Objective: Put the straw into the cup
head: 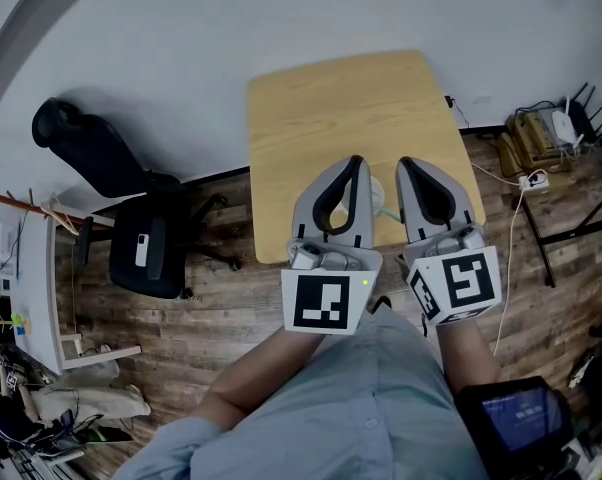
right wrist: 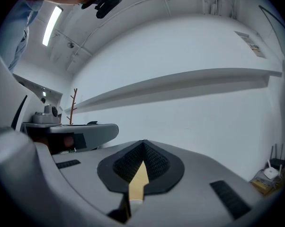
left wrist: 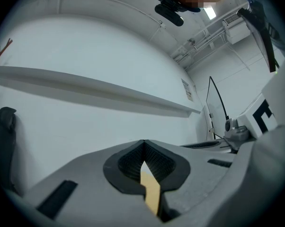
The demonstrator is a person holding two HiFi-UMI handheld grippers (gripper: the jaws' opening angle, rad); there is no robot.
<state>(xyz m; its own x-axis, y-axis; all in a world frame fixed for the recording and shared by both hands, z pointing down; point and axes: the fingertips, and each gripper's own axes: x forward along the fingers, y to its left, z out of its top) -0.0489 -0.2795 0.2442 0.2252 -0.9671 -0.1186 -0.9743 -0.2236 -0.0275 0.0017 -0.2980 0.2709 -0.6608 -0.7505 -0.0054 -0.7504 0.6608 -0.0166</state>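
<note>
Head view: the cup [head: 377,194] barely shows. It is a pale, rounded sliver peeking out between the two grippers, on the table [head: 321,108] close to its near edge. Its shape and rim can't be made out. Just below it runs a thin pale-green line, which looks like the straw [head: 389,211]. It slants down to the right and is too small to read end to end. I can't tell whether it touches the cup.

The left gripper [head: 355,160] hangs over the table's near half, its tips pressed together at the far end and the jaws bowed into a closed loop. The right gripper [head: 405,162] sits just beside it in the same pose, tips meeting. Cup and straw lie in the narrow gap between the two gripper bodies, nearer the person than either pair of tips and held by neither.

Left gripper view: the dark ribbed pads [left wrist: 156,162] close to a point. Only a wedge of yellow tabletop shows through the slit, and nothing is pinched.

Right gripper view: the picture is the same, jaws together on nothing. A tan wedge shows through, with a small whitish patch at the bottom of the slit that I can't identify.

A black chair [head: 131,208] stands on the wood floor [head: 231,298], well to the left of the table.
</note>
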